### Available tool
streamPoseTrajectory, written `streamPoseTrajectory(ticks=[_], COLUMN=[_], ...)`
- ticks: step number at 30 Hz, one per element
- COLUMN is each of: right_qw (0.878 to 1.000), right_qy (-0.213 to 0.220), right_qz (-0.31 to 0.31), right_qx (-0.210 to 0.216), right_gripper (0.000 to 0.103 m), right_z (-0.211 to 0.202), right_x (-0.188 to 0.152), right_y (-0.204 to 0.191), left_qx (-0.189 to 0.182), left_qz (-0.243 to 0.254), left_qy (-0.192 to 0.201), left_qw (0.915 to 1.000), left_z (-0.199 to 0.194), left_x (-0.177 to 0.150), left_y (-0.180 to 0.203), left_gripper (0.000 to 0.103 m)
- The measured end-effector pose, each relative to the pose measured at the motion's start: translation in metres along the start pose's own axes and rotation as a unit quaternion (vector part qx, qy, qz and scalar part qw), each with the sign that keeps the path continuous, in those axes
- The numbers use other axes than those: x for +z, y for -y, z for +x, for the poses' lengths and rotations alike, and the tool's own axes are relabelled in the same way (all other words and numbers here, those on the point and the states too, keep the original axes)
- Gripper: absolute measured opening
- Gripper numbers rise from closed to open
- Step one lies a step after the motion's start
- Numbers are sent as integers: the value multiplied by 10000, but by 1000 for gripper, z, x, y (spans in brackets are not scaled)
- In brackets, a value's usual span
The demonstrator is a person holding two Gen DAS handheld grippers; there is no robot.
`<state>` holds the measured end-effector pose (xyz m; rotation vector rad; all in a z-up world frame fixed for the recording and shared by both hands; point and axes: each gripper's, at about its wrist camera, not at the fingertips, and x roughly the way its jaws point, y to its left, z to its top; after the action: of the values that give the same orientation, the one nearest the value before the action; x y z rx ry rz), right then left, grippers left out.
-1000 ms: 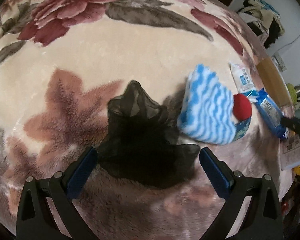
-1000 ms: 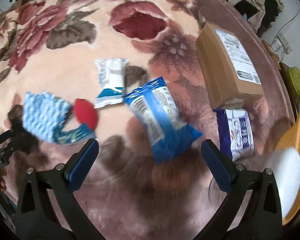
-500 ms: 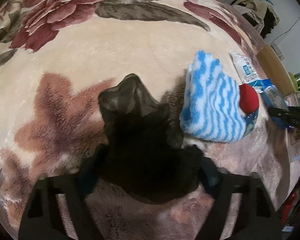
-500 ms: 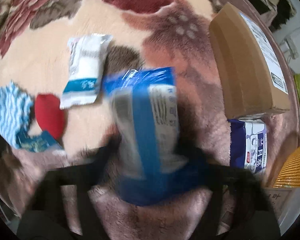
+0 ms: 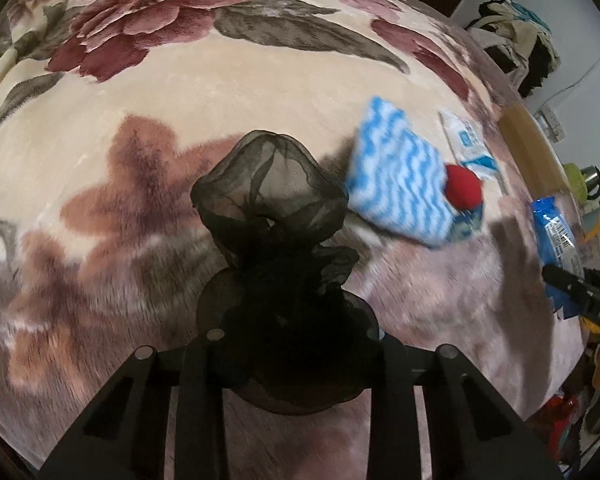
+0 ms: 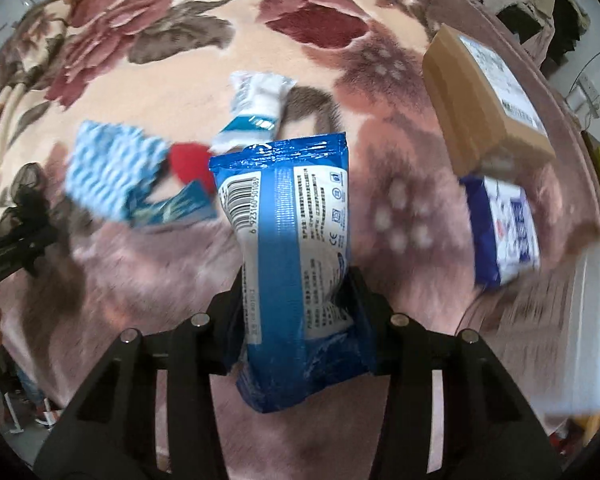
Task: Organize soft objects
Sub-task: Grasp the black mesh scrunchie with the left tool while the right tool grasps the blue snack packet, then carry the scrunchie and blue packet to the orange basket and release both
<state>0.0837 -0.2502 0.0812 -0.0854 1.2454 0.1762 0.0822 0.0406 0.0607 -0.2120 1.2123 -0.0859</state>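
Both tongs had just been closing since the earlier shots: our left gripper (image 5: 296, 340) pinched the black mesh scrunchie (image 5: 272, 240), our right gripper (image 6: 300, 304) squeezed the blue packet (image 6: 292, 240), both over the blanket (image 5: 220, 92) middle. Flimsy mesh and slick wrapper could've slipped out.

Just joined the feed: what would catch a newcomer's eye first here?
The right gripper has just closed on a blue wipes pack, held above the floral blanket. The left gripper has just closed on a bunch of sheer black fabric, beside a blue-and-white striped cloth.
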Motion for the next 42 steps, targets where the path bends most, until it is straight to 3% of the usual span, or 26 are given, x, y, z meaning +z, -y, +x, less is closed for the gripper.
streamPoseTrajectory(ticks=[15, 24, 42], right_qw=[9992, 9984, 9951], right_qy=[103, 238, 715], right_qz=[165, 242, 468], right_qx=[341, 458, 495], right_gripper=[46, 46, 46], right_z=[-22, -45, -100], right_x=[-35, -47, -51], right_y=[-3, 3, 42], left_qx=[48, 37, 114], left_qz=[450, 471, 959], left_qy=[-32, 41, 253], left_qw=[9990, 9989, 9950], left_z=[-26, -40, -72], left_x=[-39, -37, -19], left_y=[71, 112, 180], left_gripper=[31, 31, 31])
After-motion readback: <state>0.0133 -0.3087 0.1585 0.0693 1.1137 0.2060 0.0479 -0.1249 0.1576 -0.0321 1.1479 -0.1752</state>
